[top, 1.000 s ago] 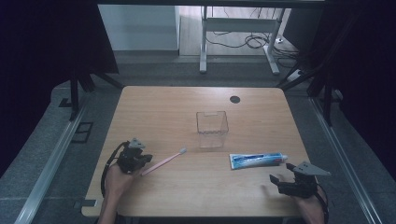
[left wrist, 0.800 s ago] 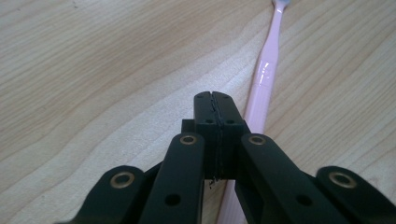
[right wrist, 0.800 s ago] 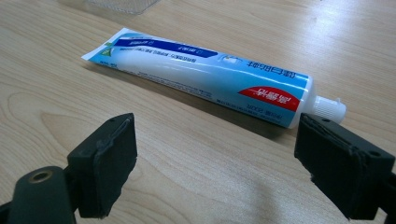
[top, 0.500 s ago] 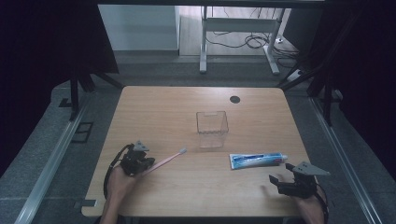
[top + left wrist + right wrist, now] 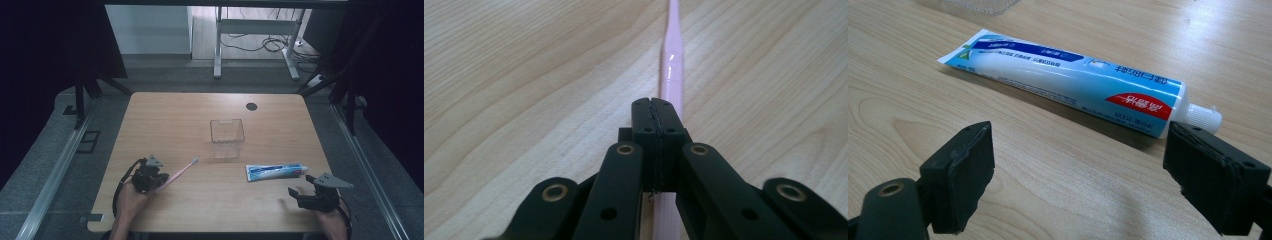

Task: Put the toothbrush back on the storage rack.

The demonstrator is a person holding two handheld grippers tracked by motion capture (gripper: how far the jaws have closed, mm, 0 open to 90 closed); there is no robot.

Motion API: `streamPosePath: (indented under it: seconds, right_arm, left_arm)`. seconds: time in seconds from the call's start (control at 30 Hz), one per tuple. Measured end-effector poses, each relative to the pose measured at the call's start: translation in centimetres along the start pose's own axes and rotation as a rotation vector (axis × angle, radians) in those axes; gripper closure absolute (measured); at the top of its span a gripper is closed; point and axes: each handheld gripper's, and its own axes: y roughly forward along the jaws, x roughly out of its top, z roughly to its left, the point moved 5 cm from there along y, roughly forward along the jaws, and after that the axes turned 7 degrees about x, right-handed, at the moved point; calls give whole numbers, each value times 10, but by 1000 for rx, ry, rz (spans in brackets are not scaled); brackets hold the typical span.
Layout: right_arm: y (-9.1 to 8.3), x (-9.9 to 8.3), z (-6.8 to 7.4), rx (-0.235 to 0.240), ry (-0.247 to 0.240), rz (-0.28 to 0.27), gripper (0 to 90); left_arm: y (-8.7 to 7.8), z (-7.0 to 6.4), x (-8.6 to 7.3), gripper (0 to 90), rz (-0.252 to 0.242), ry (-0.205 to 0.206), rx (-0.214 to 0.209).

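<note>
toothbrush [image 5: 179, 173]: pink, slim handle, pale head, lying flat and diagonal on table near left front, head toward centre | toothpaste tube [image 5: 276, 171]: blue-white with red patch, white cap on, lying flat near right front, cap pointing right

Light wooden table [image 5: 165, 115] on grey floor [image 5: 55, 165]. Behind, white wall [image 5: 147, 30], metal frame [image 5: 250, 30], cables [image 5: 260, 44]. Dark curtains [image 5: 50, 45] at sides.

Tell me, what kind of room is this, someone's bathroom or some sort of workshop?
Probably a lab or recording studio, not a bathroom. The wooden table stands between dark curtains, with loose cables on the floor behind. A pink toothbrush, toothpaste tube and clear plastic box are laid out like props.
</note>
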Motion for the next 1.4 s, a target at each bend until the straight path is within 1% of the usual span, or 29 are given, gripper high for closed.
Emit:
streamPosePath:
  seconds: [0.03, 0.27, 0.3, 0.33, 0.4, 0.43, 0.57, 0.7, 0.73, 0.8, 0.87, 1.07, 1.13, 1.2, 1.27, 1.3, 1.33, 1.4]
  right_arm:
    - [0, 0, 0, 0, 0, 0, 130]
    - [0, 0, 0, 3, -1, 4, 130]
    - [0, 0, 0, 3, -1, 4, 130]
    - [0, 0, 0, 3, 0, 5, 130]
    - [0, 0, 0, 3, 0, 3, 130]
    - [0, 0, 0, 3, 0, 3, 130]
    - [1, -1, 0, 5, 4, 5, 129]
    - [1, -1, 0, 5, 7, 10, 129]
    - [1, -1, 0, 4, 8, 9, 129]
    - [2, -2, -1, 3, 9, 9, 129]
    - [2, -2, -1, 4, 12, 10, 129]
    - [2, -2, 0, 9, 15, 11, 129]
    - [2, -2, 0, 12, 13, 12, 129]
    - [2, -2, 0, 14, 13, 12, 130]
    - [3, -2, 0, 14, 13, 14, 130]
    - [3, -3, 0, 15, 13, 14, 130]
    - [3, -3, 0, 15, 13, 15, 130]
    - [3, -2, 0, 16, 14, 14, 129]
  left_arm:
    - [0, -2, 0, 894, -2, -2, -4]
    - [1, -20, 2, 893, 13, 30, -20]
    - [1, -20, 2, 892, 13, 30, -20]
    - [2, -24, 3, 892, 22, 41, -20]
    - [4, -26, 4, 892, 37, 51, -9]
    - [4, -25, 4, 892, 43, 47, -6]
    - [1, -21, 5, 883, 38, 21, -15]
    - [-2, -18, 9, 853, 46, -9, -35]
    - [-2, -17, 10, 844, 50, -11, -39]
    - [-2, -18, 13, 829, 65, -18, -48]
    - [-2, -19, 17, 808, 92, -12, -43]
    - [-3, -22, 31, 755, 148, -16, -58]
    - [-3, -22, 36, 742, 167, -11, -60]
    - [-2, -22, 41, 722, 204, -22, -70]
    - [0, -22, 45, 713, 227, -23, -64]
    - [1, -21, 47, 707, 247, -24, -64]
    - [3, -22, 49, 703, 256, -37, -64]
    - [6, -20, 52, 700, 287, -30, -60]
